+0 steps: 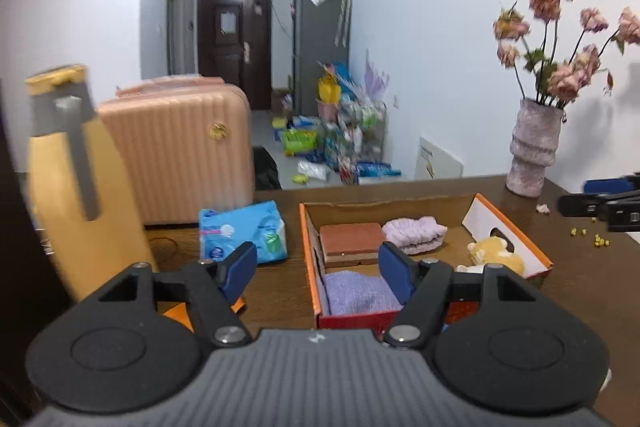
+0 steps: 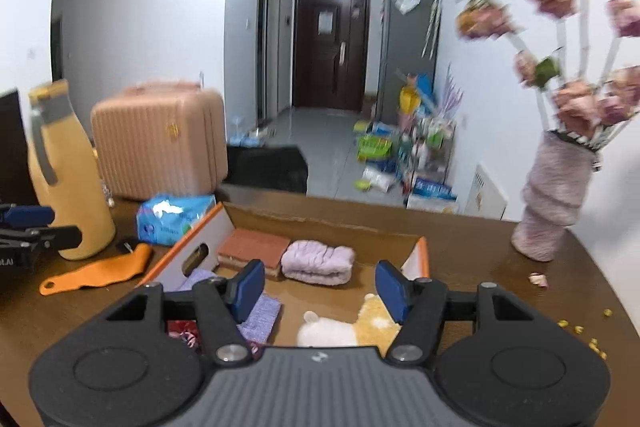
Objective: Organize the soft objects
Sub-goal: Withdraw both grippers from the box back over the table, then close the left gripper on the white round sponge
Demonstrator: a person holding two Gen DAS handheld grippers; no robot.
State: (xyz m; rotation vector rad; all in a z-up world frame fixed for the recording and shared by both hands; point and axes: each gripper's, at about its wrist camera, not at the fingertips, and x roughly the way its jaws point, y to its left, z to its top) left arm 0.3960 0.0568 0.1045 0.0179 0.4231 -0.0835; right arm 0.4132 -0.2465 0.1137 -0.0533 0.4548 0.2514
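An orange-rimmed cardboard box (image 1: 308,247) lies open on the brown table. Inside are a folded purple cloth (image 1: 360,293), a brown block (image 1: 352,241), a rolled lilac towel (image 1: 414,233) and a yellow-and-white plush toy (image 1: 496,253). My left gripper (image 1: 318,269) hovers open over the box's near left corner, nothing between its pads. My right gripper (image 2: 324,289) is open above the plush toy (image 2: 352,327), holding nothing. The lilac towel (image 2: 318,261) and purple cloth (image 2: 260,315) lie beyond it and to its left. A blue tissue pack (image 1: 244,231) and an orange cloth (image 2: 100,273) lie left of the box.
A tall yellow bottle (image 2: 68,179) and a pink suitcase (image 2: 160,147) stand at the left. A ribbed vase of dried flowers (image 2: 556,187) stands at the table's right rear, with fallen petals and yellow crumbs (image 2: 576,327) near it. Behind the table is a cluttered hallway floor.
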